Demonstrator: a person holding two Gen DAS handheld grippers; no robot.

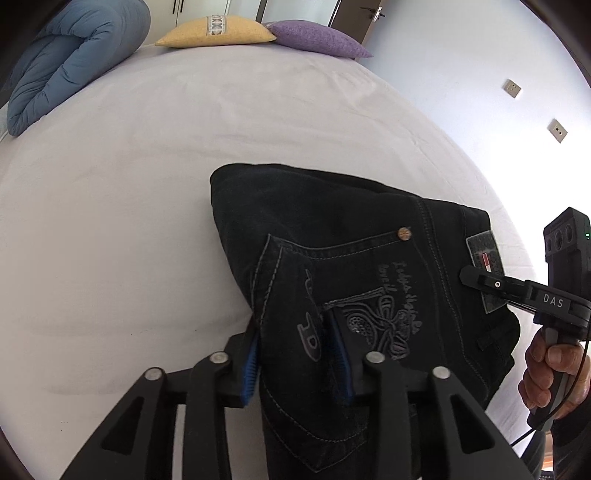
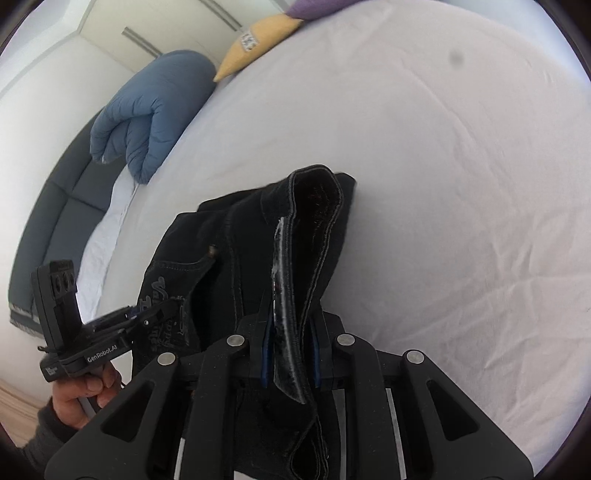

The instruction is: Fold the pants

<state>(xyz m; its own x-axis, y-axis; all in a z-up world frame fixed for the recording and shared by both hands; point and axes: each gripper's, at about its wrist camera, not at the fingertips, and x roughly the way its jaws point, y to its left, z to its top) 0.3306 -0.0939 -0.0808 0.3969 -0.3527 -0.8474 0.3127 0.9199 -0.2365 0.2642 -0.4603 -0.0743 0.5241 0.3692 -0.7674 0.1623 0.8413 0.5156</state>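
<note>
Black jeans [image 1: 332, 236] with an embroidered back pocket lie folded on the white bed [image 1: 147, 184]. My left gripper [image 1: 297, 354] is shut on the pocket area of the jeans, blue pads pressing the cloth. My right gripper [image 2: 290, 350] is shut on the waistband of the jeans [image 2: 314, 229], which stands up between its fingers. The right gripper shows in the left wrist view [image 1: 480, 280] at the waistband label. The left gripper shows in the right wrist view [image 2: 147, 314], at the pocket side.
A rolled blue duvet [image 1: 70, 62] lies at the bed's far left. A yellow pillow [image 1: 218, 31] and a purple pillow [image 1: 317, 37] sit at the head. A white wall [image 1: 480, 74] is on the right, a grey sofa [image 2: 55, 221] beside the bed.
</note>
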